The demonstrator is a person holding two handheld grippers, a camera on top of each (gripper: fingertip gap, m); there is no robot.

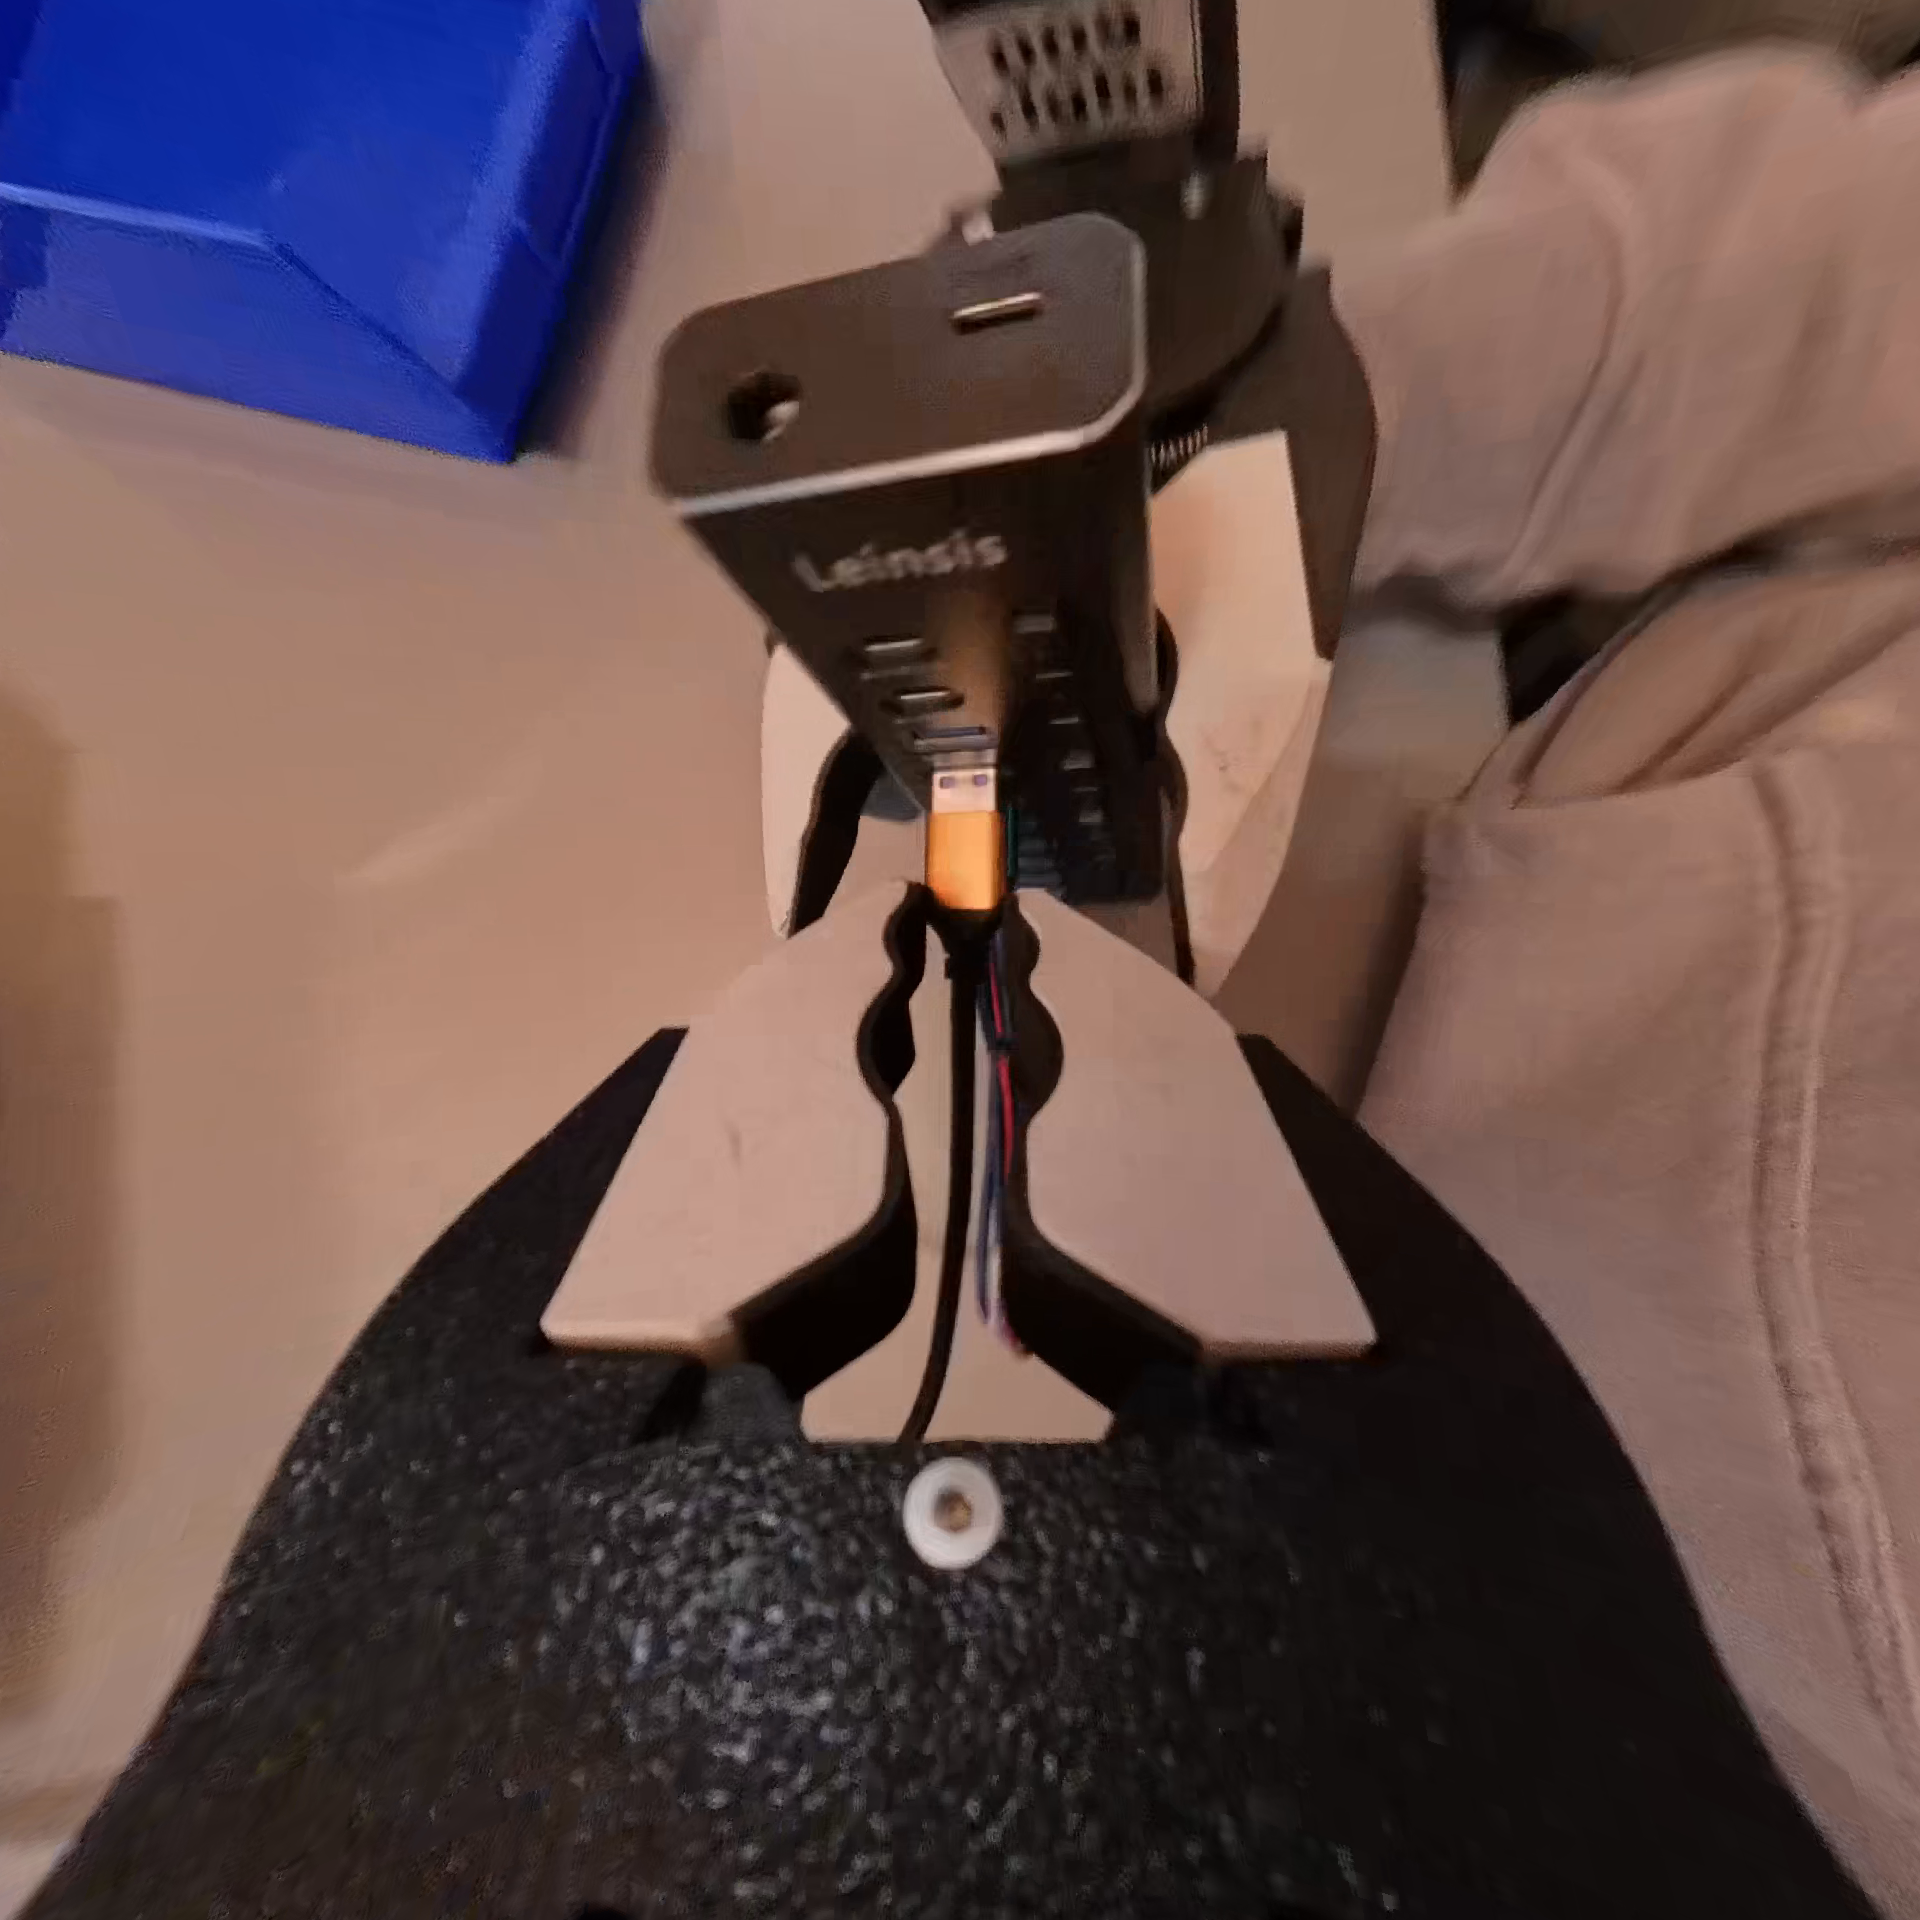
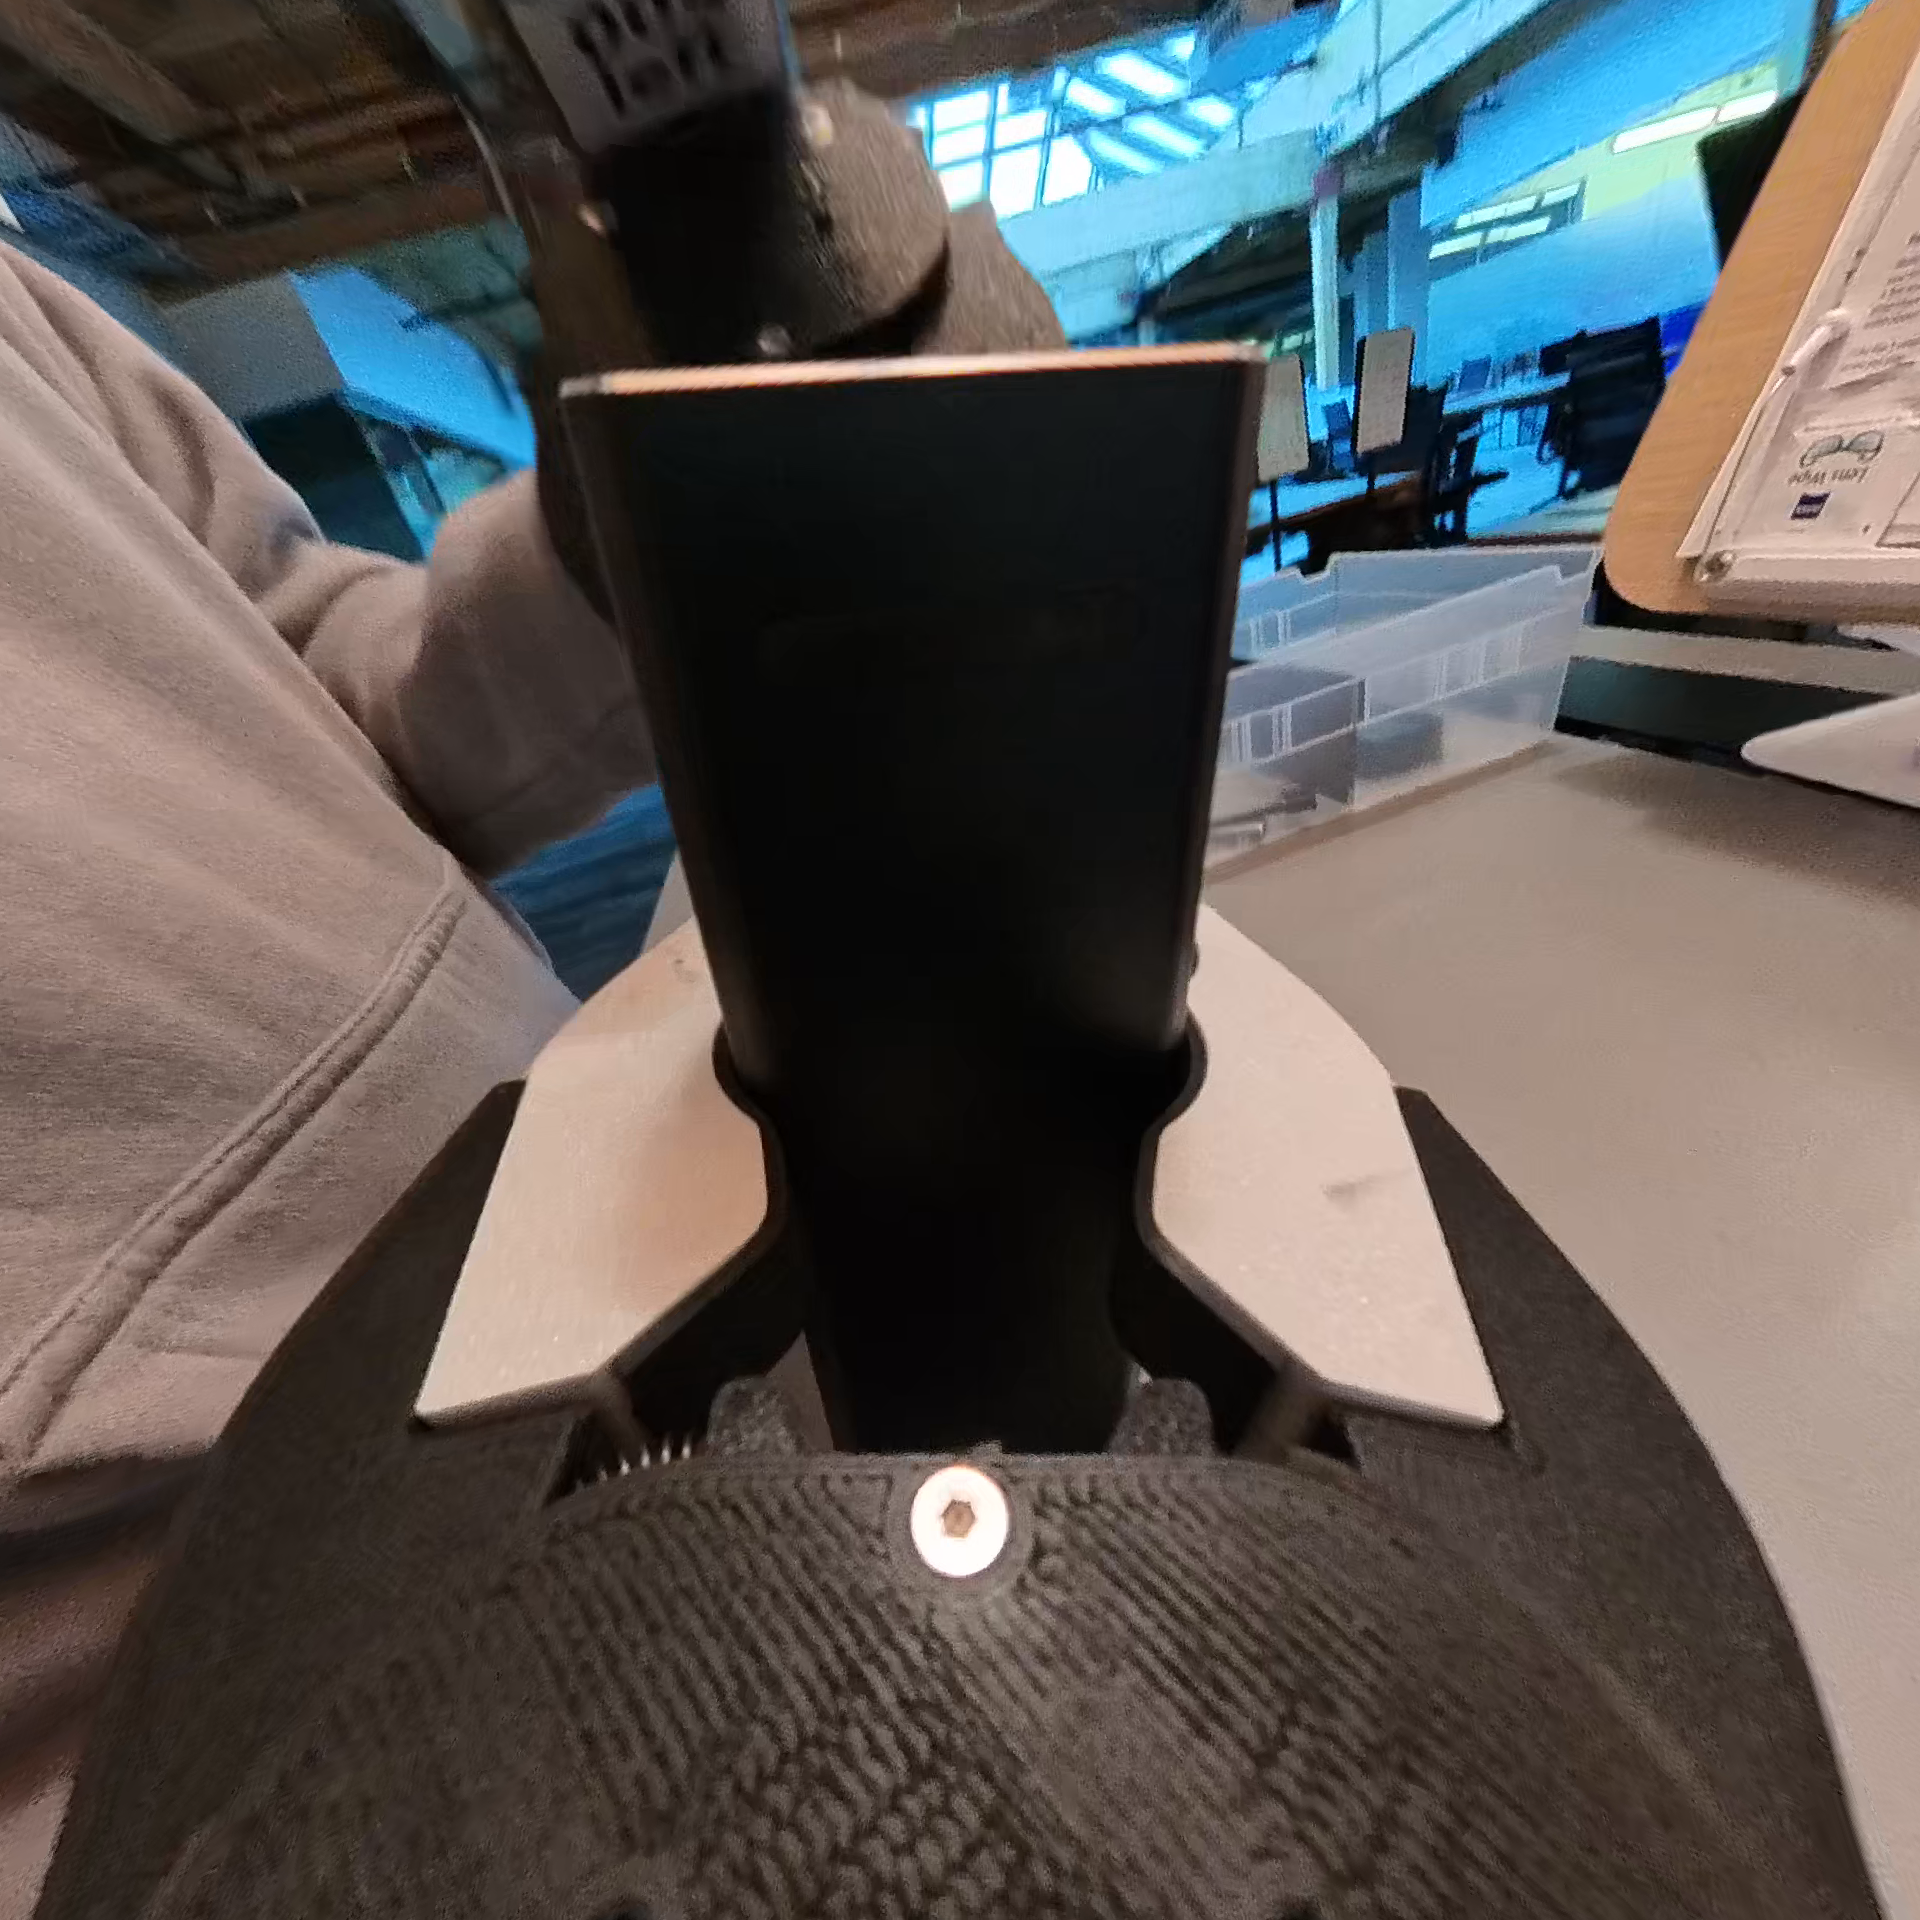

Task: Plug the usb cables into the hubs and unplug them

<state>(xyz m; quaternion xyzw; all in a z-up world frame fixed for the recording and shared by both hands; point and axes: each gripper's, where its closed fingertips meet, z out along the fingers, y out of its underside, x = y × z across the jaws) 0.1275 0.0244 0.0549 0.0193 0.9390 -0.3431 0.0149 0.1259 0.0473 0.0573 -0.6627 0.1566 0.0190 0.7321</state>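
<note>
My left gripper point(image 1: 961, 902) is shut on an orange USB plug point(image 1: 966, 857). Its black cable point(image 1: 940, 1195) and some thin coloured wires run back between the fingers. The plug's metal tip touches the port face of a dark grey hub point(image 1: 904, 416), among rows of ports; how deep it sits is unclear. My right gripper point(image 2: 956, 1039) is shut on the hub point(image 2: 935, 675) and holds it upright above the table, plain dark back toward its camera. One of its fingers point(image 1: 831, 831) shows behind the hub in the left wrist view. The left gripper's body point(image 2: 790, 239) shows above the hub.
A blue bin point(image 1: 260, 208) stands at the upper left on the beige table point(image 1: 364, 935). A person's grey sleeve point(image 1: 1662, 416) and clothing fill the right side. A clear plastic bin point(image 2: 1403, 665) and a wooden board with papers point(image 2: 1818, 364) stand beyond the grey tabletop point(image 2: 1558, 1039).
</note>
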